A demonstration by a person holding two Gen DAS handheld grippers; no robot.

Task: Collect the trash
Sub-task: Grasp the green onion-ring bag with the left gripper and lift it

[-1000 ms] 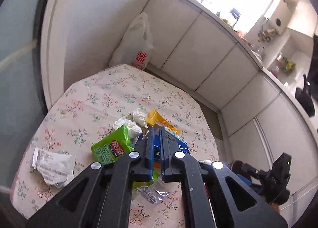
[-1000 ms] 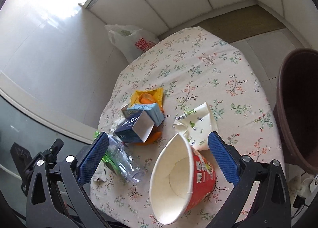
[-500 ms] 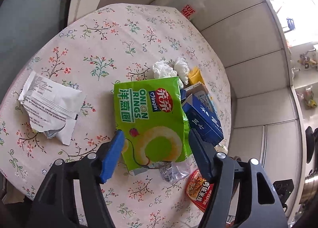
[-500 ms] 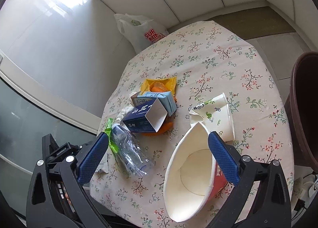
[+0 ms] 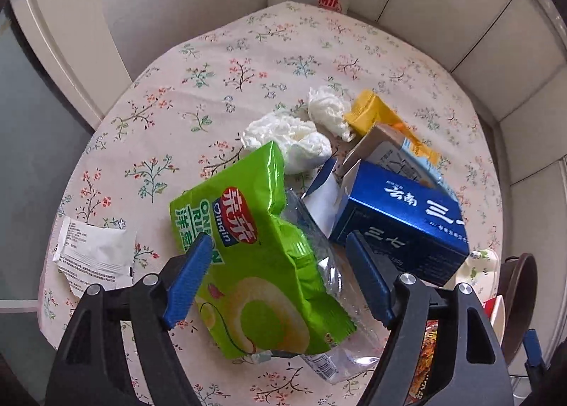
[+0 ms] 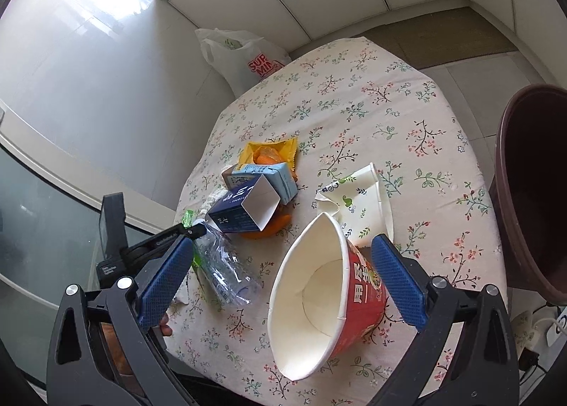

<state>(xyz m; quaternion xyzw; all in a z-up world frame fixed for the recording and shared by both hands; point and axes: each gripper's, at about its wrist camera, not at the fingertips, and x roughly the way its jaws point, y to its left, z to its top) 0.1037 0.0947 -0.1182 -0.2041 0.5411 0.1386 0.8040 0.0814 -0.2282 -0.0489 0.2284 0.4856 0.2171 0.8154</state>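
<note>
With our left gripper [image 5: 276, 278] fingers opening astride the green onion-ring bag [image 5: 255, 264] lying on the crushed bottle [image 5: 329, 285] at the table's [image 5: 248, 62] near edge, and our right gripper [image 6: 280, 282] spread around the red noodle cup [image 6: 329, 303], we should pinch only the bag's crinkled middle.

A bright green snack bag [image 5: 262, 264] is showing a red logo; a dark blue carton [image 5: 400, 225] is carrying white lettering; the cream tablecloth [image 5: 248, 62] is wearing small floral sprigs; a red noodle cup [image 6: 333, 299] is showing white inside.
</note>
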